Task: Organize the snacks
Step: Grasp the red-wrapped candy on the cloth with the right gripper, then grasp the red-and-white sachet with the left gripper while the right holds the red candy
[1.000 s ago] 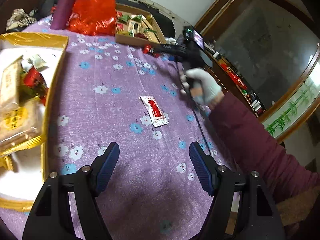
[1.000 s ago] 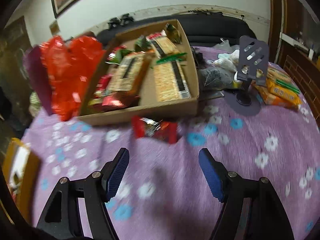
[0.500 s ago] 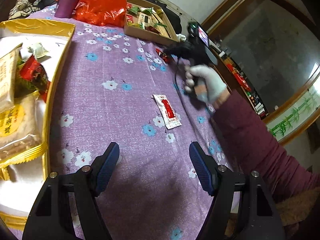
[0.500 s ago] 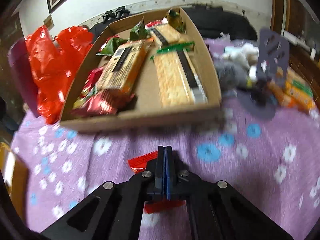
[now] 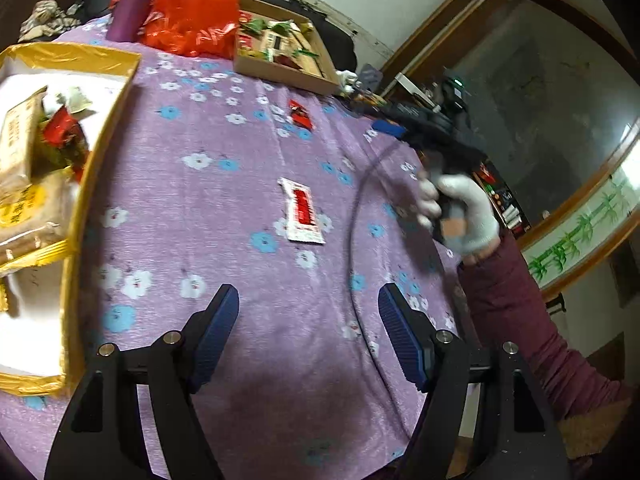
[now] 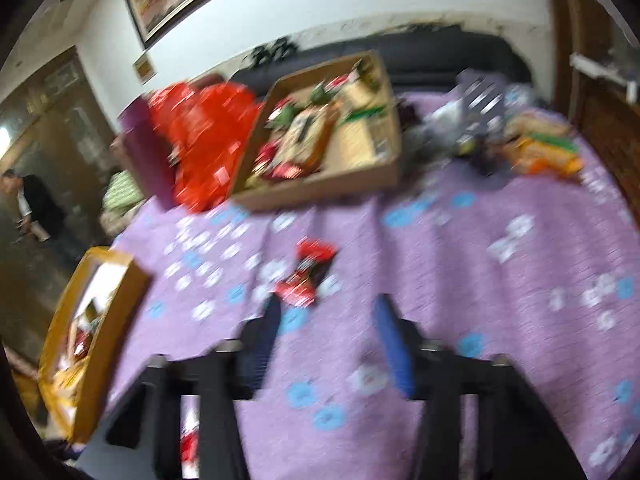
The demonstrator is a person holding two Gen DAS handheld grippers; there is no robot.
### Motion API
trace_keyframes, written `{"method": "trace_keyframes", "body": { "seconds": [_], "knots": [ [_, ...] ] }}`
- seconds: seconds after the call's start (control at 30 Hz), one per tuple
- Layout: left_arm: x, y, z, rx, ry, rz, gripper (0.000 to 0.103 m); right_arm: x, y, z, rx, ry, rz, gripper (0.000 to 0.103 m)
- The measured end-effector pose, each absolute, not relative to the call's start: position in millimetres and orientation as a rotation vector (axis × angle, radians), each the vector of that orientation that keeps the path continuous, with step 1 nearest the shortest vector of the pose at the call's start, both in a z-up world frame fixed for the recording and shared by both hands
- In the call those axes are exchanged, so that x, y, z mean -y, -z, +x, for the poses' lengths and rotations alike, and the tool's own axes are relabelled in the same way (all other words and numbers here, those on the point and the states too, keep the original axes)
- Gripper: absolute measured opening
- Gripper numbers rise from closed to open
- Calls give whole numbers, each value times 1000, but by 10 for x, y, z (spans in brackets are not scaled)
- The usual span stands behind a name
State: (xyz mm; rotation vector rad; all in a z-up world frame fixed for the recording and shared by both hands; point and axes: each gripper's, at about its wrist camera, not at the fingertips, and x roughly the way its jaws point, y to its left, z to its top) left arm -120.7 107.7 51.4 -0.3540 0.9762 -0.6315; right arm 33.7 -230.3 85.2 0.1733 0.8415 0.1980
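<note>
Blue ribbed pads line the fingers of both grippers, and both pairs of jaws stand spread apart with nothing between them. The left gripper (image 5: pixel 308 320) hangs over the purple flowered tablecloth (image 5: pixel 224 200), and the right gripper (image 6: pixel 326 332) does the same farther along the cloth; its view is smeared by motion blur.

Taking the tablecloth as the landmark: just ahead of the right gripper's fingertips, a red and black snack packet (image 6: pixel 308 276) lies flat on the cloth, free of both pads. In the left wrist view the same packet (image 5: pixel 301 114) sits toward the far part of the cloth, with the right gripper (image 5: pixel 394 128) to its right, gripped by a white-gloved right hand (image 5: pixel 460 212) on a maroon sleeve. Nearer the middle of the cloth, ahead of the left gripper, lies a white sachet with a red stripe (image 5: pixel 302 212), flat and apart from everything else.

At the cloth's far edge stands a cardboard tray (image 6: pixel 320 188) holding mixed snack packs, and a red plastic bag (image 6: pixel 200 136) sits just beside it. On the cloth's left side rests a gold-rimmed box (image 5: pixel 100 152) with biscuit packs and wrapped sweets inside. Orange snack packs (image 6: pixel 540 152) lie at the far right corner of the cloth.
</note>
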Motion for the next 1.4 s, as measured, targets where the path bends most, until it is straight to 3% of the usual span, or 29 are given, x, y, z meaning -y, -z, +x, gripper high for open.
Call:
{"method": "trace_keyframes", "body": {
  "seconds": [0.37,0.47,0.5,1.03,1.33,1.4],
  "knots": [
    [-1241,-437,-1088,-994,588,-364,72,1757,-213,1263,-978,-89,194,59],
    [-1278,-418,-1054,-994,580,-370,72,1577,-186,1266,-966,-23,49,35],
    [-1279,-414,-1053,-995,580,-369,72,1555,-180,1243,-973,-32,26,35],
    [-611,-256,-679,-1061,525,-184,72,2102,-243,-535,-1087,-230,-7,34],
    [-54,-159,-331,-999,449,105,72,2329,-318,-954,-1057,-282,75,34],
    [59,-92,-305,-993,443,170,72,2321,-341,-1023,-1048,-297,84,30]
  ]
}}
